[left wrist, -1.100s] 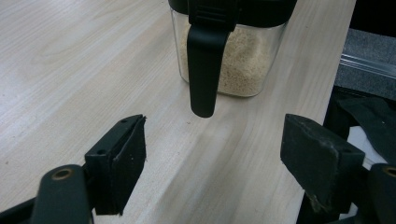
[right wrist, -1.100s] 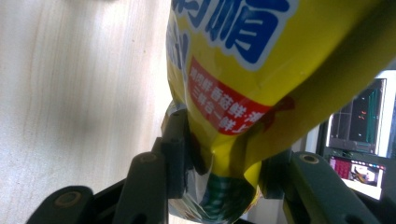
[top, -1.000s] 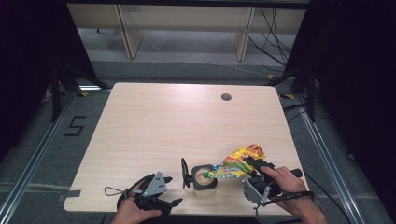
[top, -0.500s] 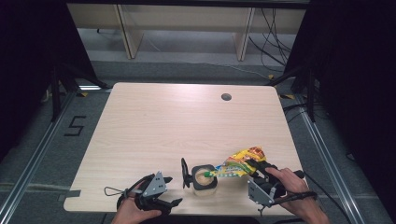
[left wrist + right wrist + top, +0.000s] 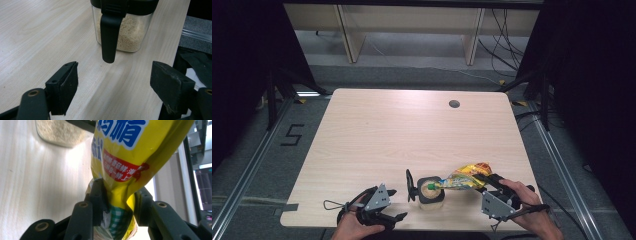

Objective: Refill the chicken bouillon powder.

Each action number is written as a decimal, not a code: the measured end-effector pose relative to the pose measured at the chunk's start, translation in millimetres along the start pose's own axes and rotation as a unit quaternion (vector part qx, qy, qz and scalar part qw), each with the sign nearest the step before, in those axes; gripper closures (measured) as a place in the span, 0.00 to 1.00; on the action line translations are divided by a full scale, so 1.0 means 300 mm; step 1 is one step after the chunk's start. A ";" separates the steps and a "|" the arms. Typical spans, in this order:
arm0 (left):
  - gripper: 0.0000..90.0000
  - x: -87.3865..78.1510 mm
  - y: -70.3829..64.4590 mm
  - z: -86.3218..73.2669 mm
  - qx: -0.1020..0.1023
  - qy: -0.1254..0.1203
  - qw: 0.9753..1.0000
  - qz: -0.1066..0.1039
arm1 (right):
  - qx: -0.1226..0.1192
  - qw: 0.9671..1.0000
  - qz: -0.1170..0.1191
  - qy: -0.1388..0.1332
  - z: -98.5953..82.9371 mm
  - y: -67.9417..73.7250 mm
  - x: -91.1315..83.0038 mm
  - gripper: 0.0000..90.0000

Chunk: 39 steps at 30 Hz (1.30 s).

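The right hand-held gripper (image 5: 492, 186) is squeezing a yellow bag (image 5: 464, 179). In the right gripper view, its two black jaws pinch the bag (image 5: 117, 170) low down, where the bag is crumpled and has green checks. The bag has blue letters and a red patch on it.

In the high view, the bag lies tilted, with its far end over the top of a jar (image 5: 431, 192). The jar stands on the counter (image 5: 412, 130) near the front edge, between the two hands. It is clear with a black top, and it is partly full of small pale grains (image 5: 127, 32). Its black lid (image 5: 410, 185) stands up on the jar's left side. In the left gripper view, a long black flap (image 5: 108, 35) hangs down in front of the jar (image 5: 122, 25).

The left hand-held gripper (image 5: 384, 207) is open and holds nothing. Its jaws are spread wide, just above the counter, near the jar but not touching it.

A small dark hole (image 5: 454, 104) is in the counter far from the hands.
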<state>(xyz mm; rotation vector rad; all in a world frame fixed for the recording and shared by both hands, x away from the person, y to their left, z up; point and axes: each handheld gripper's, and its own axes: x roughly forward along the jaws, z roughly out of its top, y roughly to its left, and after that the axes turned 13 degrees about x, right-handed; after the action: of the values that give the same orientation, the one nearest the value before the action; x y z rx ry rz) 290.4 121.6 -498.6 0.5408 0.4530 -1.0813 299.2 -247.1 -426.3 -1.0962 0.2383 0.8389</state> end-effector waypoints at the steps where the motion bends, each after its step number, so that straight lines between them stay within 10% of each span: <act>1: 0.25 0.000 0.000 0.000 0.000 0.000 1.000 0.000 | 0.018 1.000 0.003 -0.001 -0.008 0.003 0.000 0.75; 4: 0.25 0.002 -0.003 0.000 -0.007 -0.006 1.000 0.002 | 0.072 0.997 0.023 -0.019 -0.041 0.008 0.012 0.75; 7: 0.25 0.001 -0.003 0.000 -0.009 -0.006 1.000 0.001 | 0.071 0.996 0.039 -0.038 -0.072 -0.008 0.025 0.76; 8: 0.25 0.002 -0.003 0.000 -0.009 -0.007 1.000 0.002 | 0.111 0.993 0.036 -0.033 -0.087 0.003 0.020 0.76; 16: 0.25 0.001 0.000 0.000 -0.007 -0.006 1.000 0.003 | 0.206 0.974 0.052 -0.078 -0.179 -0.026 0.009 0.76; 32: 0.25 -0.006 0.007 -0.001 0.000 0.002 1.000 0.003 | 0.269 0.959 0.037 -0.076 -0.250 -0.039 -0.011 0.75; 36: 0.25 -0.005 0.005 -0.001 -0.002 0.000 1.000 0.002 | 0.260 0.962 0.031 -0.079 -0.266 -0.045 -0.016 0.75; 39: 0.25 -0.006 0.007 -0.001 0.000 0.002 1.000 0.003 | 0.281 0.956 0.034 -0.078 -0.277 -0.038 -0.020 0.75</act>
<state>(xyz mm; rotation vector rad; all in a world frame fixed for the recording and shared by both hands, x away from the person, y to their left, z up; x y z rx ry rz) 291.5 123.9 -497.4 0.5448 0.4548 -1.0740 321.4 -323.4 -454.0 -0.4892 0.3576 0.8456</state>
